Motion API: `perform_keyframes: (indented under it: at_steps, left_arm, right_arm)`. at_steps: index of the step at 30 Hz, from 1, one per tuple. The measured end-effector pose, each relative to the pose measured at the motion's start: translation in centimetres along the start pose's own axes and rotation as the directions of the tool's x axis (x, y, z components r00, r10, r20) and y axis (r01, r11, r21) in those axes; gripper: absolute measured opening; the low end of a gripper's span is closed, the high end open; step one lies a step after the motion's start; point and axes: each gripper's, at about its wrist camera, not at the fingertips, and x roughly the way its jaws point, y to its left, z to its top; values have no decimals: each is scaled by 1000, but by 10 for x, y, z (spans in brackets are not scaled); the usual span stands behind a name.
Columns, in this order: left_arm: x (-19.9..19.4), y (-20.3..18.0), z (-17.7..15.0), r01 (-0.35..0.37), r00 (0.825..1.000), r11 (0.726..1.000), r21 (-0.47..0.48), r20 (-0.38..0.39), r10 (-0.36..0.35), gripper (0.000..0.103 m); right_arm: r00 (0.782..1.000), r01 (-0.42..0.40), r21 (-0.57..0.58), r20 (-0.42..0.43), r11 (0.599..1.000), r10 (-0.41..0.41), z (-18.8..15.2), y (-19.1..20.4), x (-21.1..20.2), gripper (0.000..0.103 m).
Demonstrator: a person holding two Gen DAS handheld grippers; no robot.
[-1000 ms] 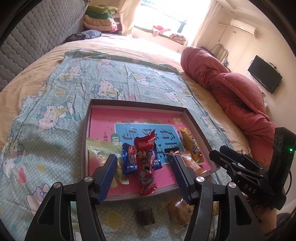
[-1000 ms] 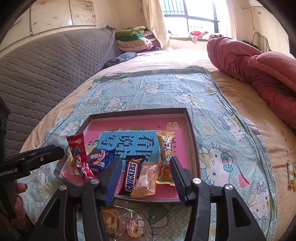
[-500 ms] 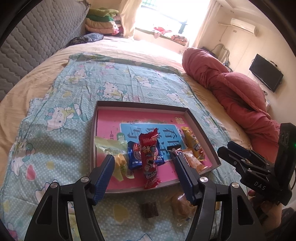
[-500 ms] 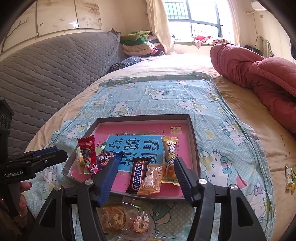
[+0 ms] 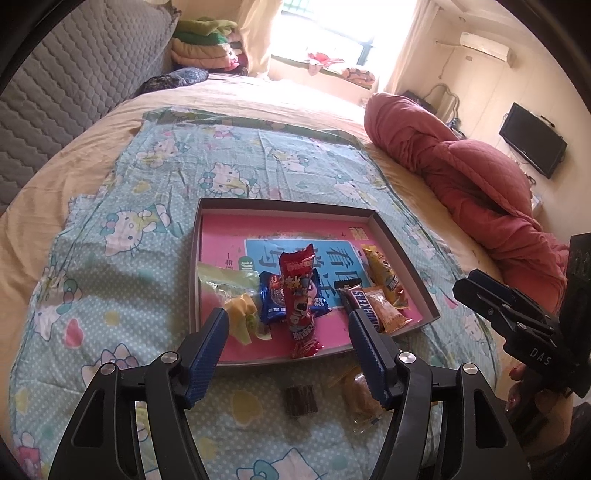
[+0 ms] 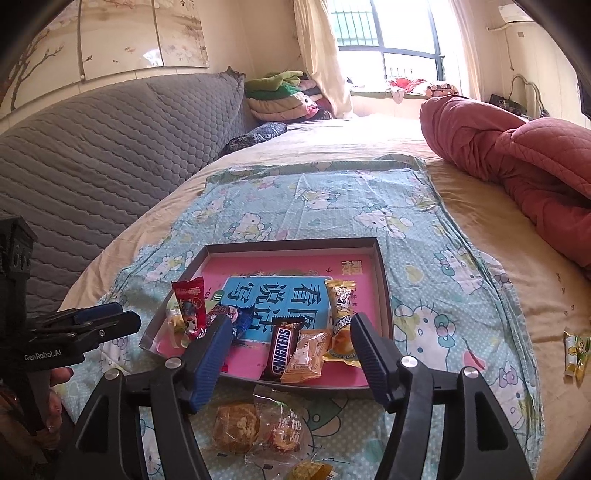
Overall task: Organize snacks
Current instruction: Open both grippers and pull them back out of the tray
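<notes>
Tray: the tray (image 5: 402,240) sits on the blanket (image 5: 155,206) ahead of both my grippers, its pink floor partly bare at the far end.
Snacks in tray: the red pack (image 5: 301,295) lies over the blue pack (image 5: 271,299); the green bag (image 5: 231,291) is at the left edge; the Snickers (image 6: 282,349), orange pack (image 6: 308,352) and yellow pack (image 6: 341,317) lie side by side on the right.
Snacks outside: a clear bag of pastries (image 6: 255,424) lies just before the tray's near wall; a dark square (image 5: 301,398) lies beside it; a small pack (image 6: 576,350) lies well apart on the sheet at my right.
In the way: the tray's near wall stands between my fingers and the snacks inside.
Left gripper (image 5: 290,341): held above the near wall, jaws spread wide, gripping nothing.
Right gripper (image 6: 290,345): held above the pastries, jaws wide apart, holding nothing, Snickers showing between them.
Room: bed with grey headboard (image 6: 110,147), red quilt (image 6: 517,155), folded clothes (image 6: 280,92) by the window (image 6: 388,33), TV (image 5: 532,144) on the wall.
</notes>
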Motion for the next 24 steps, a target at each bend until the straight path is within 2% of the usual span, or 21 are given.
perform_keyframes:
  at_steps: [24]
  left_arm:
    - [-6, -7, -24, -18, 998, 1000, 13, -63, 19, 69]
  right_arm:
    - [1000, -21, -1, 13, 1000, 21, -11, -3, -31, 68]
